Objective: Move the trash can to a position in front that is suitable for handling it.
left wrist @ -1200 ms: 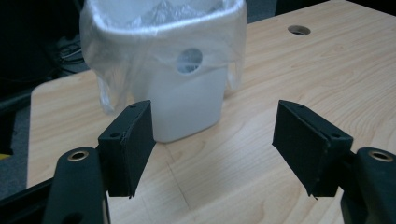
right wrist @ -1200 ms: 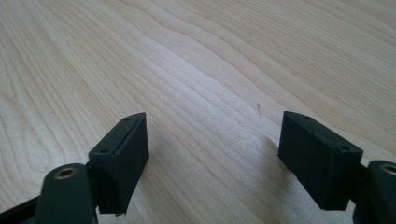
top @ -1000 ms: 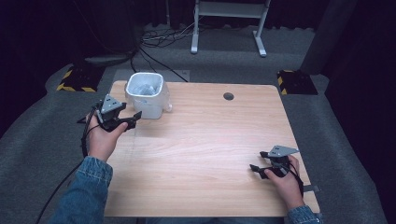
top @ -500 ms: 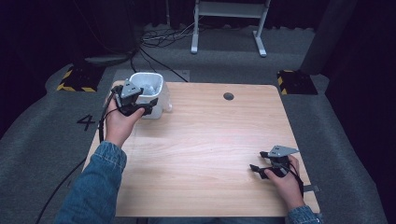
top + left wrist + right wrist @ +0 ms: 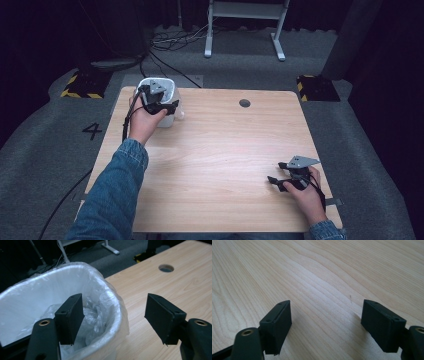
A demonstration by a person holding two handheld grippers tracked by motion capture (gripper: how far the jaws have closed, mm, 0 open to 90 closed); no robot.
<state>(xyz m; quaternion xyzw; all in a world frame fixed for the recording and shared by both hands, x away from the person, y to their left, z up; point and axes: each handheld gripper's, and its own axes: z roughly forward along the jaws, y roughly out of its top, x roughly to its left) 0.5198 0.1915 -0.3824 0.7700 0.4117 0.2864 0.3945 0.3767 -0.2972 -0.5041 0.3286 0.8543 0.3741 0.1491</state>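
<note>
Since the earlier frames the left gripper (image 5: 161, 106) has been carried from the table's left edge to the rim of the small white bin (image 5: 167, 119), while the right gripper (image 5: 281, 176) has been kept where it was; the left jaws have been closed only slightly and nothing is pressed between them.

The bin is stood at about ten o'clock on the table (image 5: 220, 165), near the far left corner; it is lined with a thin clear bag (image 5: 37, 297) folded over the rim, with crumpled film gathered inside; the rim (image 5: 117, 315) is straddled by the spread jaws, one pad over the liner and one over the bare wood, presumably so that the wall or the bag's edge can be pinched.

The left forearm, in a denim sleeve (image 5: 112, 195), is stretched forward, the gripper tipped down over the bin.

The right gripper is rested low at about four o'clock, jaws wide apart over bare wood, holding nothing; a cable hole (image 5: 244, 103) is seen near twelve o'clock.
</note>
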